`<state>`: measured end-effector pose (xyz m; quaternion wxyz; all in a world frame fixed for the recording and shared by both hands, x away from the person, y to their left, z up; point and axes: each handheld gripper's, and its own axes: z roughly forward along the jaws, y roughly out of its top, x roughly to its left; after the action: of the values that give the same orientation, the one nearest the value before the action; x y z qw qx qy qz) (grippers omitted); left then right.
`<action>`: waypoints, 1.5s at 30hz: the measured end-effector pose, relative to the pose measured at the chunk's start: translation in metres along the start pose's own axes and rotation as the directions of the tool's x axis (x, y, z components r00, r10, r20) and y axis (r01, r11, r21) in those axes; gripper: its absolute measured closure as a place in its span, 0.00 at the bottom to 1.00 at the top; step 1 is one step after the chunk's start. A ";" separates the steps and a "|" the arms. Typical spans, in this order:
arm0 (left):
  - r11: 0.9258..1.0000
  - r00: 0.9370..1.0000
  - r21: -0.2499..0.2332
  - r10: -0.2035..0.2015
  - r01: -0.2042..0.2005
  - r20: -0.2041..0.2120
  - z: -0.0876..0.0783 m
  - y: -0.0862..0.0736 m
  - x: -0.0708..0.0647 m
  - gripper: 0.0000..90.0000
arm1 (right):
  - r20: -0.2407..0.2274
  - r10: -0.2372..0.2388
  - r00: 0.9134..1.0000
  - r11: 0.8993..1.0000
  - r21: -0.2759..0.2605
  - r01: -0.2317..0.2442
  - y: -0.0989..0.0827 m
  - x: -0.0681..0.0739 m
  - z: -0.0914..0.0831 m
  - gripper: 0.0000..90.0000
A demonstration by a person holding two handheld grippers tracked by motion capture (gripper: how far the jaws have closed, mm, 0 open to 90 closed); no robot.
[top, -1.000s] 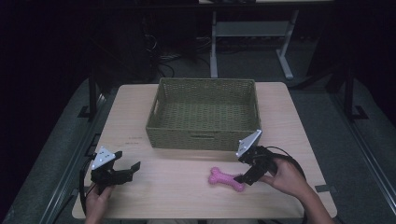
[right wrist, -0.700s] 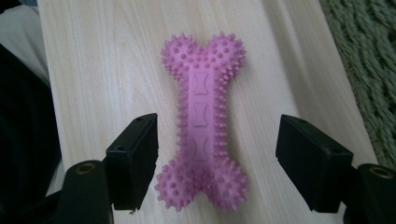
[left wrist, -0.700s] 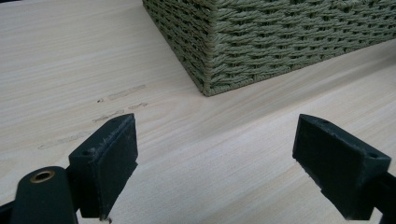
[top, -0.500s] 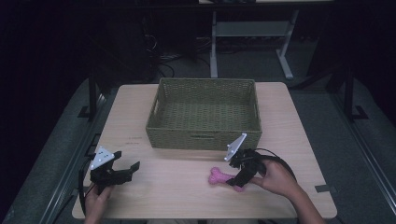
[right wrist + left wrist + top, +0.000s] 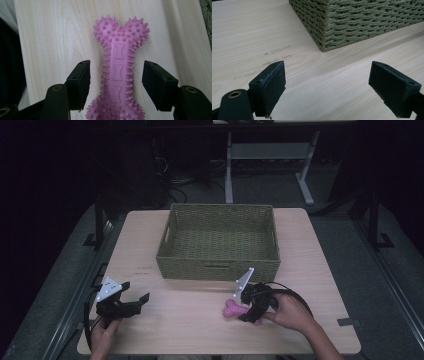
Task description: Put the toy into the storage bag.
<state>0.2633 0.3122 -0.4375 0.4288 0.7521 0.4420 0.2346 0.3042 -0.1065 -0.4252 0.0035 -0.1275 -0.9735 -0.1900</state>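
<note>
One pink spiky rubber bone toy (image 5: 233, 309) lies on the bench (image 5: 320, 265). One green woven basket (image 5: 218, 266) stands there too. Two tools are at work: the left tool (image 5: 135, 303) and the right tool (image 5: 247, 312), each with two black jaws. Two hands show, one to each tool.

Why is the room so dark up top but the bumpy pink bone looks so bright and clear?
High view: the light falls on the table and basket; the floor around them stays nearly black. Right gripper view: the camera sits close, so the pink bone is sharp and evenly lit. Left gripper view: the wood grain is clear, with soft shadows.
</note>
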 end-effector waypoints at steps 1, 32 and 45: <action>1.000 1.000 0.000 -0.001 0.001 0.000 0.000 0.000 0.000 0.15 | -0.001 0.001 1.000 1.000 0.004 -0.001 0.000 0.000 0.001 0.44; 1.000 1.000 -0.006 -0.009 0.009 -0.002 -0.001 0.000 0.001 0.15 | 0.014 -0.071 0.997 0.994 0.081 0.070 0.004 0.001 0.013 0.64; 1.000 1.000 -0.005 -0.005 0.005 0.000 -0.001 0.000 0.000 0.15 | -0.069 -0.078 0.995 0.997 0.010 0.079 0.018 -0.017 -0.017 0.65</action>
<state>0.2630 0.3128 -0.4371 0.4313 0.7499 0.4433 0.2345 0.3247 -0.1009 -0.4034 0.0305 -0.0825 -0.9782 -0.1879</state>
